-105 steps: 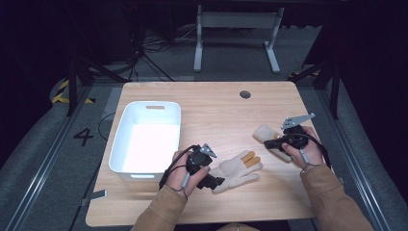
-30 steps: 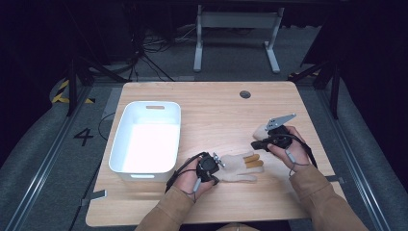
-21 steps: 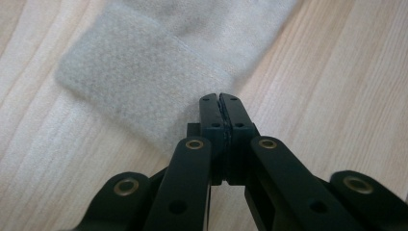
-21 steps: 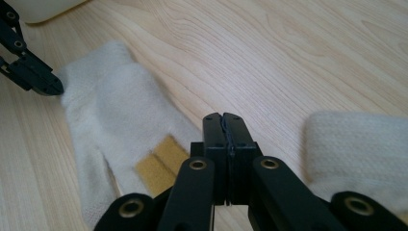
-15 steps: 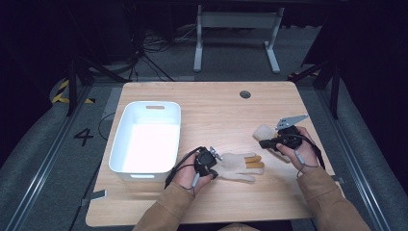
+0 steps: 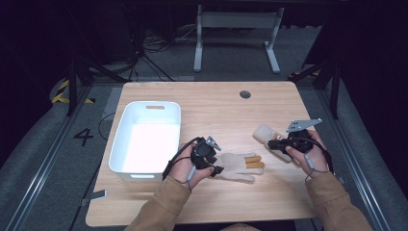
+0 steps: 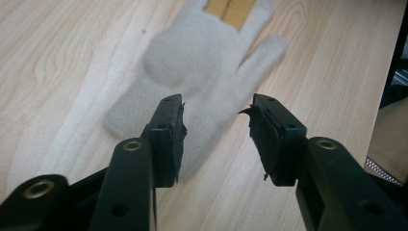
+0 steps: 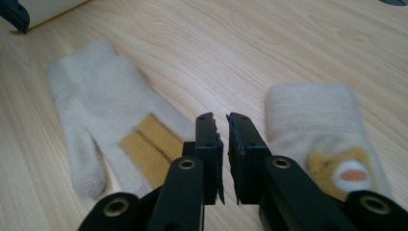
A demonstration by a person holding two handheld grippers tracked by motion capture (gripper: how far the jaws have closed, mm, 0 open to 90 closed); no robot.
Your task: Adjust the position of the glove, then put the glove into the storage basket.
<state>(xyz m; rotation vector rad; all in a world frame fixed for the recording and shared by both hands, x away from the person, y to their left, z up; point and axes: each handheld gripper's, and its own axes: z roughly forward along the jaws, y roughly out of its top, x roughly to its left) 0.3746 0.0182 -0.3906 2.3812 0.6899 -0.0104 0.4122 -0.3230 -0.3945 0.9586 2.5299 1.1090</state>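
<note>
The high view looks forward and down from above the near edge of the desk, taking in its whole top. The left gripper view sits low and close, looking along its jaws at the cream glove. The right gripper view, equally close, shares that glove with it.

Table, light wood: white bin at left; cream glove centre-front; second cream glove at right.
</note>
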